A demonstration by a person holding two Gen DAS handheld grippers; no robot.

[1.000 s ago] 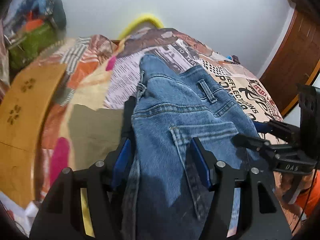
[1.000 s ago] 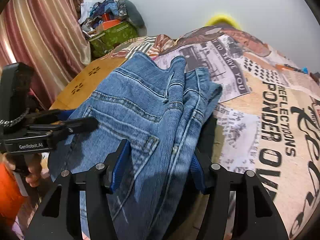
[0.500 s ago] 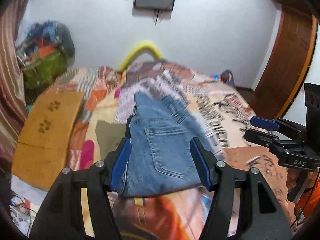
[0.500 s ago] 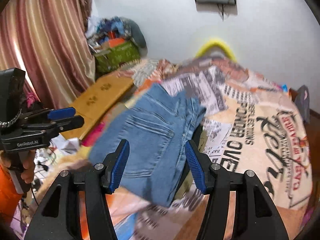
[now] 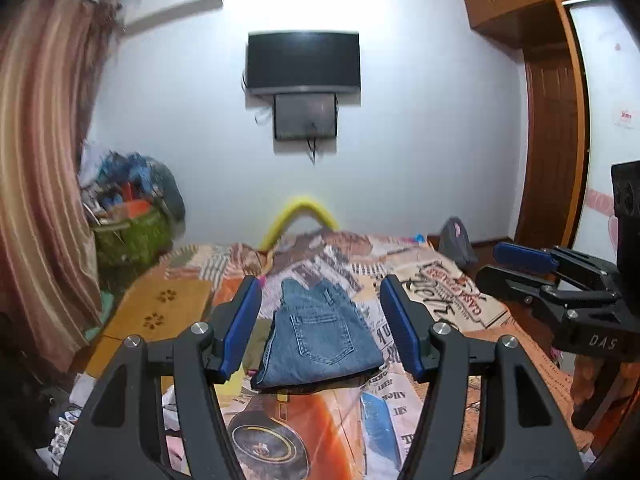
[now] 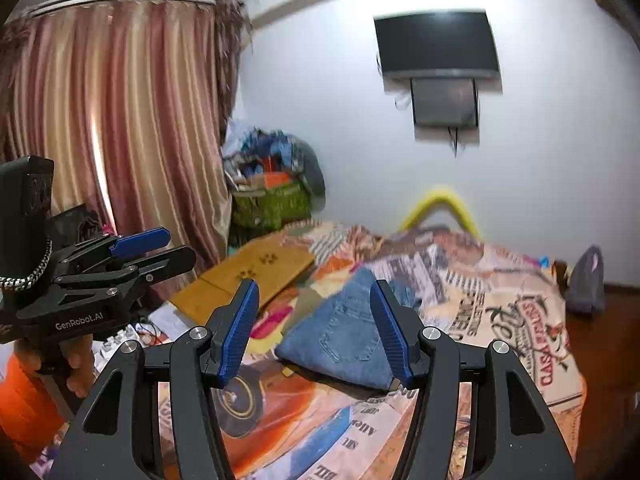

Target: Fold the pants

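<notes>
Blue jeans (image 5: 320, 340) lie folded into a compact stack on the printed bedspread (image 5: 400, 420), back pocket up; they also show in the right wrist view (image 6: 344, 340). My left gripper (image 5: 320, 332) is open and empty, held back from the jeans and above the bed's near end. My right gripper (image 6: 314, 332) is open and empty too, also well back from them. Each gripper shows in the other's view: the right one (image 5: 516, 268) at the right edge, the left one (image 6: 156, 250) at the left edge.
A yellow wooden board (image 5: 156, 312) lies at the bed's left side. A green basket of clothes (image 5: 132, 232) stands by the striped curtain (image 6: 120, 140). A TV (image 5: 303, 60) hangs on the far wall. A wooden door (image 5: 556, 152) is at the right.
Both grippers have pulled back and up from the jeans, which filled the views a second ago. The jeans now lie folded on the bed, far from both.
</notes>
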